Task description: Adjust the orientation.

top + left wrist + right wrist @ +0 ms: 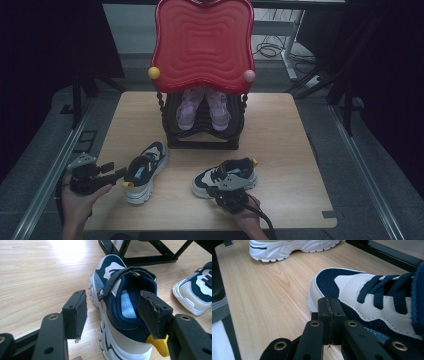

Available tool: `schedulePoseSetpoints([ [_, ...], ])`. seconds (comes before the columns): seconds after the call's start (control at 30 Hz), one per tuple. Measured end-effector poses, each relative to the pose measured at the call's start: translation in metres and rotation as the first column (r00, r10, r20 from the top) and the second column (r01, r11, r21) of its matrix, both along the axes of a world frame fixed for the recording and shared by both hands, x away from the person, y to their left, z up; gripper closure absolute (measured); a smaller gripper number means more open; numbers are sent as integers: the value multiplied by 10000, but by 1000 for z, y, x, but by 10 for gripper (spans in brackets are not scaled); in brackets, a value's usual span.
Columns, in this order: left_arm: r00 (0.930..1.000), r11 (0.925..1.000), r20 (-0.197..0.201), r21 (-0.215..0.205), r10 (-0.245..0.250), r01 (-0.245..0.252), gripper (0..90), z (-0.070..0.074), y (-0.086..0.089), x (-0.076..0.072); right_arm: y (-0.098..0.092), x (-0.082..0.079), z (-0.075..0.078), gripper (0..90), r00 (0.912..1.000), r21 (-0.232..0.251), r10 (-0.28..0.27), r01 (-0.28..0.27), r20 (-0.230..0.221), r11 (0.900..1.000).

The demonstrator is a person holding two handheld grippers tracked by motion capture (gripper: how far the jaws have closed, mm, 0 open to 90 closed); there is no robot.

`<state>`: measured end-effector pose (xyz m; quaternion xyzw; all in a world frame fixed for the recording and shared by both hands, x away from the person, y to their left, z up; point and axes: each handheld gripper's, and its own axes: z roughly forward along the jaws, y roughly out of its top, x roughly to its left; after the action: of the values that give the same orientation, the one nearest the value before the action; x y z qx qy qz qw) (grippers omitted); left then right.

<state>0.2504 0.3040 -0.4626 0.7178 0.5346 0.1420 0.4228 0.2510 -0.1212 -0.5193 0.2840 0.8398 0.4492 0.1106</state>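
Low, right gripper (329,315) fingers pressed together, beside the right sneaker (372,295).

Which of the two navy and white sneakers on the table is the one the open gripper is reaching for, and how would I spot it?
Start at the black shoe rack under the red chair-like back at the far middle of the wooden table. The left sneaker lies in front of it toward the left, heel toward the left gripper. Unlike the right sneaker, it has a strap, not laces.

Two navy-white sneakers (145,171) (225,177) on table; two pink shoes (202,109) in one black rack (202,140); two tools (120,175) (231,196).
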Motion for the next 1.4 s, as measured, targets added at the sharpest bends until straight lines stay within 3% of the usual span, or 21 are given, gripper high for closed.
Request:
schedulePoseSetpoints([
  [0.2, 10000, 10000, 28, -13, 18, -18, 401, 1, 1, 0, -5, -2, 4, 893, 10000, 247, 86, -86, 1, 9997],
  [0.47, 10000, 10000, 51, -29, 38, -38, 401, 1, 2, -1, -28, -7, 25, 893, 9996, 851, -80, 57, 271, 9964],
  [0.6, 10000, 10000, 60, -35, 33, -33, 401, 1, 1, -1, -52, -8, 40, 893, 9972, 1233, -565, 502, 485, 9911],
  [0.93, 10000, 10000, 54, -27, 22, -22, 401, 1, 1, -1, -92, -2, 56, 893, 9867, 1702, -1488, 1359, 658, 9760],
  [1.4, 10000, 10000, 37, -3, 19, -19, 401, 0, 0, 0, -123, 9, 57, 894, 9712, 1968, -2327, 2188, 503, 9557],
])
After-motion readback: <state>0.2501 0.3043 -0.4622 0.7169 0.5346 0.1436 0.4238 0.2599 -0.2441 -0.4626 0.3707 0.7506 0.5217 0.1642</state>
